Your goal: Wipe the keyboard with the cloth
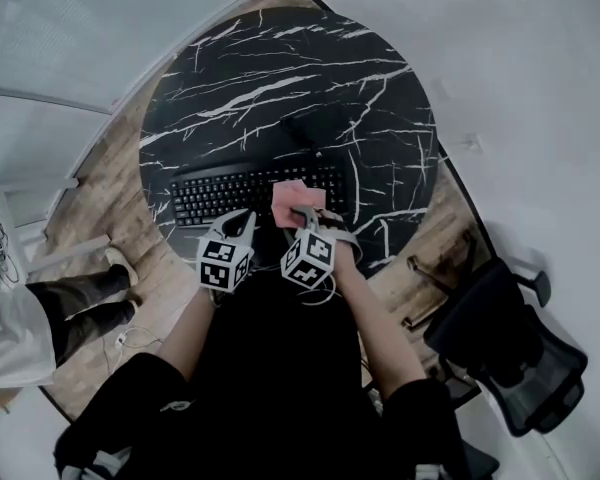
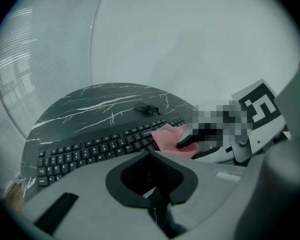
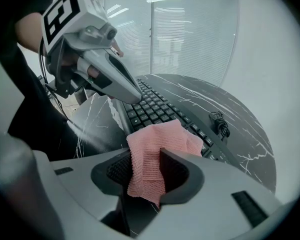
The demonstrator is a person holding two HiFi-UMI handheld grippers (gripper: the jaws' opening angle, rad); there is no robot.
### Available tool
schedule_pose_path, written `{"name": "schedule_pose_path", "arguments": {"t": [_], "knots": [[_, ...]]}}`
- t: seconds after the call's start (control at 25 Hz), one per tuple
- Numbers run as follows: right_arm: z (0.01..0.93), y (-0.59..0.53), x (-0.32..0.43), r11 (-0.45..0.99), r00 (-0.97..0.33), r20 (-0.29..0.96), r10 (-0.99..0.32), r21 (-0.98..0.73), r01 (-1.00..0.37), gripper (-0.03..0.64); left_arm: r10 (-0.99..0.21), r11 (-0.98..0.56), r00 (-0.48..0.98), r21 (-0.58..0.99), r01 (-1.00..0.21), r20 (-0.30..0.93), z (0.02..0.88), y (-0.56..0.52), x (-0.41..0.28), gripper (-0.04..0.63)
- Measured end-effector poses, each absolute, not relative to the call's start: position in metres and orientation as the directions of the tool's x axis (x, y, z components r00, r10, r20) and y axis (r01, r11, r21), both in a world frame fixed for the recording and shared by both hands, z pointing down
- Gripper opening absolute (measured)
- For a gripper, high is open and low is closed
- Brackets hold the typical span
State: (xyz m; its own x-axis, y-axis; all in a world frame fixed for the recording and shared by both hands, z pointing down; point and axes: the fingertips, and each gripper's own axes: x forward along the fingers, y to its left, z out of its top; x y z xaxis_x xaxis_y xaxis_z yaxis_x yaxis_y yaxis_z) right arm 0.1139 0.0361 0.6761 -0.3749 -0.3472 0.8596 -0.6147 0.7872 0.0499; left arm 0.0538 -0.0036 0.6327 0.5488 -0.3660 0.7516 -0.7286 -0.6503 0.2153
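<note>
A black keyboard (image 1: 230, 190) (image 2: 90, 151) (image 3: 155, 106) lies across the near part of a round black marble table (image 1: 280, 78). A pink cloth (image 1: 295, 200) (image 2: 167, 136) (image 3: 152, 154) rests on the keyboard's right half. My right gripper (image 1: 305, 216) (image 3: 150, 170) is shut on the cloth's near end, and the rest drapes forward over the keys. My left gripper (image 1: 242, 226) (image 2: 152, 179) hovers over the keyboard's front edge just left of the right one, jaws together with nothing between them. In the right gripper view it (image 3: 134, 95) points down at the keys.
A coiled black cable (image 1: 315, 128) (image 2: 147, 109) (image 3: 220, 121) lies on the table beyond the keyboard. An office chair (image 1: 510, 358) stands at the right. Another person's legs (image 1: 80, 308) are at the left on the wooden floor. A glass wall (image 3: 190, 29) stands behind the table.
</note>
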Motion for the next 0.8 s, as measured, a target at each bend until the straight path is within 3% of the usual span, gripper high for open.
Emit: {"name": "schedule_pose_path", "arguments": {"t": [0.8], "knots": [[0.675, 0.051, 0.203, 0.737, -0.331, 0.869, -0.368, 0.057, -0.673, 0.132, -0.330, -0.700, 0.583, 0.222, -0.679, 0.742, 0.633, 0.004, 0.134, -0.002]]}}
